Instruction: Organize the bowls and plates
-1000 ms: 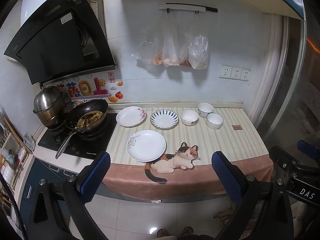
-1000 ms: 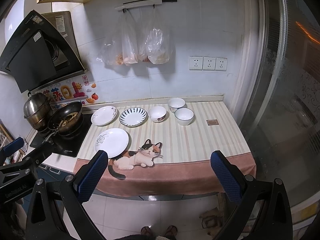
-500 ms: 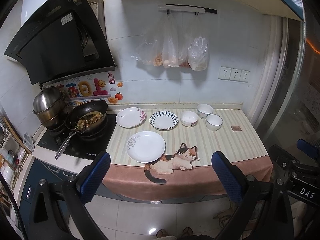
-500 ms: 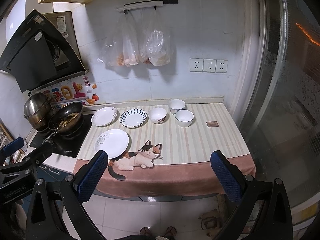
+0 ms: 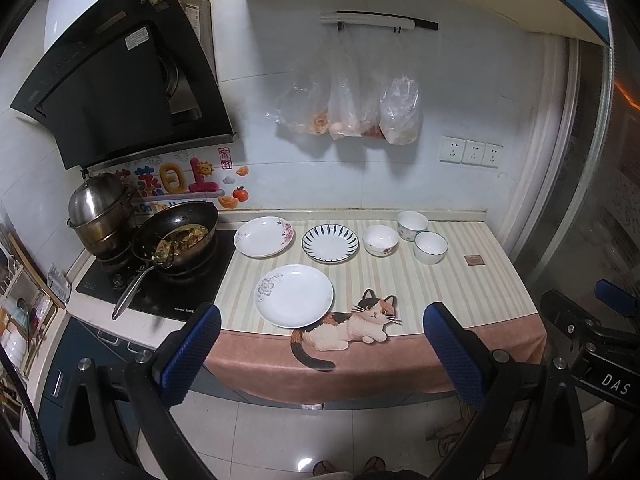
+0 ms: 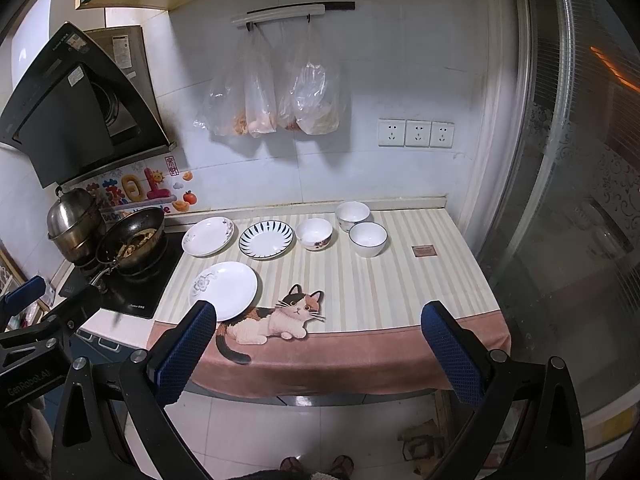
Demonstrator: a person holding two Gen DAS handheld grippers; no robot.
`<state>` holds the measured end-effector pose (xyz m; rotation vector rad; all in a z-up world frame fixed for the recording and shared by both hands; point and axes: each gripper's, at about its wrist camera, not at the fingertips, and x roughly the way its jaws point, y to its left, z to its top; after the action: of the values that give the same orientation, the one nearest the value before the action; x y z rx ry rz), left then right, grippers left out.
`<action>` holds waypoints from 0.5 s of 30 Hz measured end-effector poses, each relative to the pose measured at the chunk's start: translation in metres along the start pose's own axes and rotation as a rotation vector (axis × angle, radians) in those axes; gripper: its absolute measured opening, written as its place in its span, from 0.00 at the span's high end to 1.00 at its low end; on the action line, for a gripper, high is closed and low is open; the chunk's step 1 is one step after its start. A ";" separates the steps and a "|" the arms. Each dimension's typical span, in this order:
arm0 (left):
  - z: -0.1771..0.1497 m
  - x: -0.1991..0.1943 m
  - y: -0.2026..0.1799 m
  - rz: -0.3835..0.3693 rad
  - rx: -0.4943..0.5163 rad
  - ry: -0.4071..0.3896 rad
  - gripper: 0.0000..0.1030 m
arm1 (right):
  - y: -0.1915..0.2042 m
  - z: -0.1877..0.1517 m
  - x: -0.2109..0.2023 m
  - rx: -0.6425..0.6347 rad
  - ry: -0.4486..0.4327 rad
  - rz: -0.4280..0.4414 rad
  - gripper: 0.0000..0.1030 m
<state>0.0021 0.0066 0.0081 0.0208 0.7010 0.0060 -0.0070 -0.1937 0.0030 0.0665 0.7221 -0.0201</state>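
On the striped counter cloth lie three plates: a white one with a grey flower near the front, a pink-flowered one and a blue-striped one behind it. Three small bowls stand to their right: a flowered bowl, a back bowl and a blue-rimmed bowl. My left gripper and right gripper hang open before the counter's front edge, well short of the dishes, holding nothing.
A wok with food and a steel pot sit on the black hob at the left under a range hood. Plastic bags hang on the wall. A glass door bounds the right. Feet show on the tiled floor.
Both views have dropped back and shifted only slightly; the dishes sit a touch smaller in frame. Nothing on the counter moved and both grippers stayed open.
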 end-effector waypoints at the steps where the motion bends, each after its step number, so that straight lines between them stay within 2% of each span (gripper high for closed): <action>1: -0.001 0.000 0.001 -0.001 0.001 -0.001 0.00 | 0.000 0.001 0.000 -0.001 0.000 -0.001 0.00; 15: -0.002 0.000 0.001 -0.003 -0.001 -0.003 0.00 | 0.001 0.000 -0.001 0.000 -0.003 -0.002 0.00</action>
<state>0.0013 0.0074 0.0068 0.0189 0.6976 0.0031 -0.0073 -0.1927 0.0037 0.0662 0.7194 -0.0220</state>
